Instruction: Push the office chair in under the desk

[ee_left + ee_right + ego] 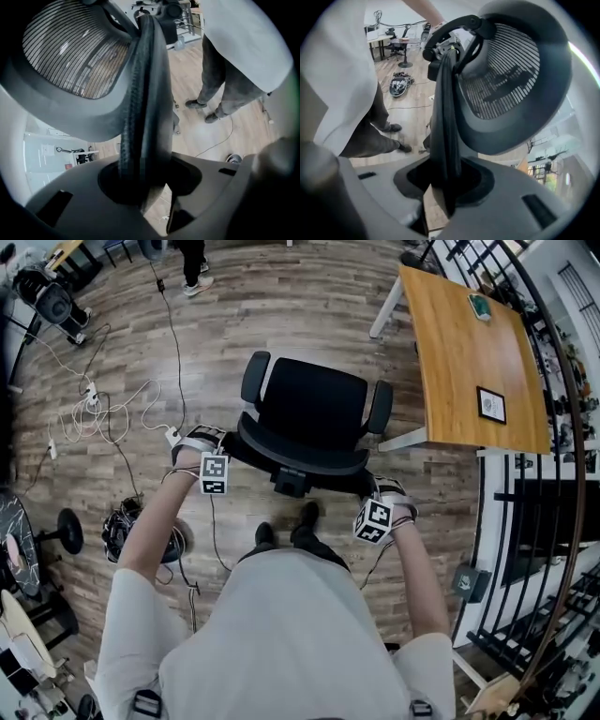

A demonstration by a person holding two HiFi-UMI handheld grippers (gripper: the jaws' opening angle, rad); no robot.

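A black office chair (314,413) with a mesh backrest stands on the wood-plank floor (281,306), its back towards the person and its seat facing away. It sits just off the left edge of the counter (459,362), a rectangular wooden top on white legs, and no part of it is under that top. The chair's right armrest (380,407) is near the white leg (403,439) at the counter's near left corner.

The left tool (223,451) is at the left end of the backrest and the right tool (375,495) at the right end. In the left gripper view, the left tool (150,187) is clamped on the backrest's black padded rim (145,93), which runs up from between the jaws beside the grey mesh panel (75,51). In the right gripper view, the right tool (445,187) is closed the same way on the rim (445,103), with the mesh panel (506,70) to its right.

A black-framed picture (490,405) lies near the counter's near edge and a small green object (480,307) nearer its far edge. White cables (103,409) trail over the floor to the left.
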